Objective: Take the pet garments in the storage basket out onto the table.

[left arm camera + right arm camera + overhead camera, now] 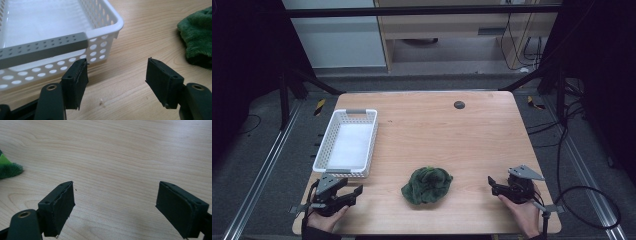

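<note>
A crumpled dark green cloth (428, 184) lies on the wooden table (452, 135) near its front edge. A white perforated basket (346, 143) with grey handles stands at the left, nothing in it. My left gripper (353, 193) rests open at the front left corner, just below the basket's near end. In the left gripper view the basket (57, 37) is right ahead of the open left gripper (117, 75), and the cloth (197, 35) lies at the right edge. My right gripper (493, 185) is open at the front right, apart from the cloth. The right gripper view has the right gripper (116, 205) over bare wood, the cloth (8, 168) at far left.
A small dark round grommet (459, 104) sits near the table's far edge. Cables trail over the floor at the right. Dark frame bars stand behind the table.
</note>
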Motion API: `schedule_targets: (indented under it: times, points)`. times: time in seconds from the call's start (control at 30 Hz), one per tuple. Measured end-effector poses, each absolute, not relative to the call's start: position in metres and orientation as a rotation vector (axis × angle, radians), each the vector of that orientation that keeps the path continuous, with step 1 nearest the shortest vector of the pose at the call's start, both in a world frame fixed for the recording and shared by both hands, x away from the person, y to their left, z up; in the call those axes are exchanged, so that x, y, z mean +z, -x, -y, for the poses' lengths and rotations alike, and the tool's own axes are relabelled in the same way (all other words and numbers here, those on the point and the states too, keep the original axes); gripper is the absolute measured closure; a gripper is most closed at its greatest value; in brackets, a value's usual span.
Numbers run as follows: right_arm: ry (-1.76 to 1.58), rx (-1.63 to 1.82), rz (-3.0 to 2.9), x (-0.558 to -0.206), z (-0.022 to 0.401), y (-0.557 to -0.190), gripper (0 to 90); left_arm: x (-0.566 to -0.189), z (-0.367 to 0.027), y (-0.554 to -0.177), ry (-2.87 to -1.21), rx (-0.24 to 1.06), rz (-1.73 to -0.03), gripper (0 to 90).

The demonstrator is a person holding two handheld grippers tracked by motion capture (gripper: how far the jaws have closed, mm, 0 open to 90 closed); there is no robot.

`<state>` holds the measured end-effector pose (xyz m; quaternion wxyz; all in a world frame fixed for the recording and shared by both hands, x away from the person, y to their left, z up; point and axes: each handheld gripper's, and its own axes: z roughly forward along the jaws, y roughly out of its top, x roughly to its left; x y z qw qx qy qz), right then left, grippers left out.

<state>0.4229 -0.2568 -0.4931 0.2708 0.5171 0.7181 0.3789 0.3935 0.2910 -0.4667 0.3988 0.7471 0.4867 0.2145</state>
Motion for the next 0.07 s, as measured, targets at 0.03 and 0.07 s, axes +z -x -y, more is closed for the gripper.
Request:
schedule_targets:
  times: [0.03, 0.07]
  points:
    - [-1.393, 1.021, -1.935, -0.4931, 0.2568, -0.4229, 14.9, -0.4667, -0.291, -0.3935, -1.891, 0.543, -1.232, 33.2]
    - [-1.388, 1.022, -1.938, -0.4933, 0.2564, -0.4223, 14.9, -0.467, -0.2927, -0.3929, -1.891, 0.542, -1.233, 33.0]
